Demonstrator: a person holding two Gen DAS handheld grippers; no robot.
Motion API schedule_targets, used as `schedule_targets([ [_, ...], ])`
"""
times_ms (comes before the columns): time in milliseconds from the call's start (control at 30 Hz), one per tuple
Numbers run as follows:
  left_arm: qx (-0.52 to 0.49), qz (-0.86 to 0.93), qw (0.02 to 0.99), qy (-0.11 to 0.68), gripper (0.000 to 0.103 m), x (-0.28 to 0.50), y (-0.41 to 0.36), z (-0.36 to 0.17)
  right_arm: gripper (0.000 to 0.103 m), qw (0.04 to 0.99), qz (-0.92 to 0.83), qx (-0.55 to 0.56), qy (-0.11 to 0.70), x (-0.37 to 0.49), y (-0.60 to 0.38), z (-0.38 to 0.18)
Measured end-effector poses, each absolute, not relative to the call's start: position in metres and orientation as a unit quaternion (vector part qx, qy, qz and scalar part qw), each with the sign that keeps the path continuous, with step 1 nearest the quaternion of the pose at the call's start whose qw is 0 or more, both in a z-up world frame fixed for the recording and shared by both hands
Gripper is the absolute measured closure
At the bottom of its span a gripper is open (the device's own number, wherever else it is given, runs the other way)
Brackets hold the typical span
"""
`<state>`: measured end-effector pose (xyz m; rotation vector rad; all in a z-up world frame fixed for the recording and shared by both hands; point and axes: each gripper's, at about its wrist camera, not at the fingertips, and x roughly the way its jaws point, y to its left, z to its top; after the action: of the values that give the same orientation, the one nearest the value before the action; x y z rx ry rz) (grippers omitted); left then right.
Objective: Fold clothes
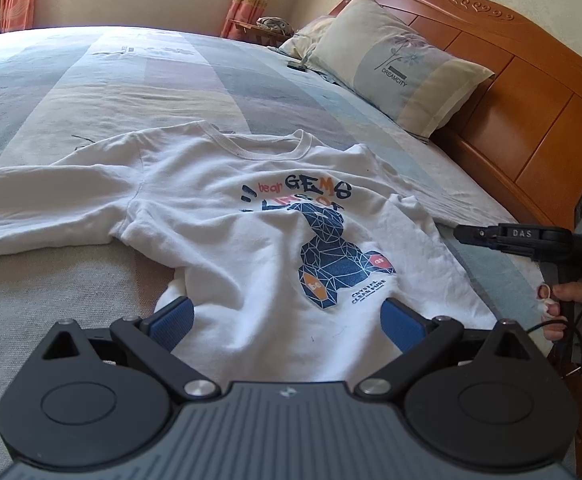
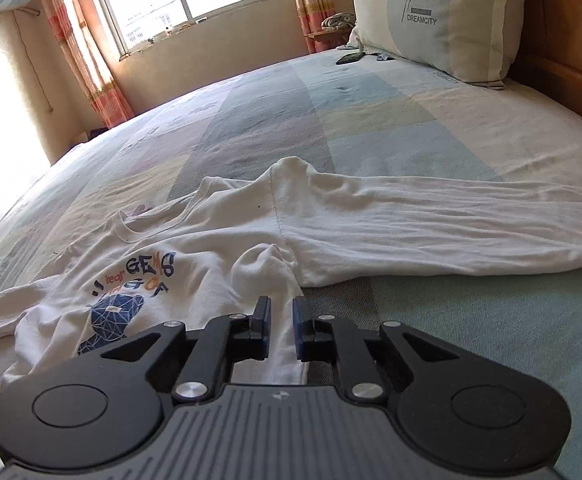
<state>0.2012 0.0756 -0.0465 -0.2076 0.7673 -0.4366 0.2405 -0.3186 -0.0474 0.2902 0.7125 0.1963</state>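
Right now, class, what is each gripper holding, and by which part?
The left gripper holds nothing, open above the sweatshirt hem. The right gripper sits nearly closed at the sweatshirt's side edge; whether it pinches the cloth cannot be told.

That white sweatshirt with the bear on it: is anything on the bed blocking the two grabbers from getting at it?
Nothing visible does. The white sweatshirt lies spread on the bedsheet, directly under the wide-open left gripper. The right gripper is nearly closed over its side edge. The pillow sits well clear, by the headboard.

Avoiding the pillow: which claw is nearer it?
Right. The right claw is at the sweatshirt's headboard-side edge, toward the pillow; the left claw is over the hem, farther away.
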Motion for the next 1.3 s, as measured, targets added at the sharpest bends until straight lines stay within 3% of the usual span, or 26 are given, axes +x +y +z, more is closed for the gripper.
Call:
schedule_targets([
  [133, -0.109, -0.214, 0.898, 0.368, 0.004, 0.2, 0.078, -0.048, 0.065, 0.916, 0.142, 0.148, 0.346, 0.184, -0.299, -0.044],
  [267, -0.113, -0.222, 0.895, 0.37, 0.004, 0.2, 0.076, -0.054, 0.047, 0.914, 0.195, 0.088, 0.345, 0.131, -0.254, -0.048],
  [500, -0.155, -0.212, 0.877, 0.403, 0.004, 0.21, 0.091, -0.085, 0.045, 0.893, 0.24, 0.061, 0.375, 0.103, -0.211, -0.072],
  [833, -0.258, -0.224, 0.868, 0.36, 0.003, 0.239, 0.13, -0.077, 0.039, 0.888, 0.253, 0.078, 0.376, 0.101, -0.217, -0.077],
  [933, -0.251, -0.237, 0.857, 0.382, 0.003, 0.268, 0.134, -0.092, 0.039, 0.886, 0.26, 0.083, 0.375, 0.103, -0.22, -0.078],
  [1300, -0.312, -0.28, 0.84, 0.345, 0.001, 0.303, 0.139, -0.102, 0.035, 0.883, 0.27, 0.111, 0.368, 0.104, -0.229, -0.082],
])
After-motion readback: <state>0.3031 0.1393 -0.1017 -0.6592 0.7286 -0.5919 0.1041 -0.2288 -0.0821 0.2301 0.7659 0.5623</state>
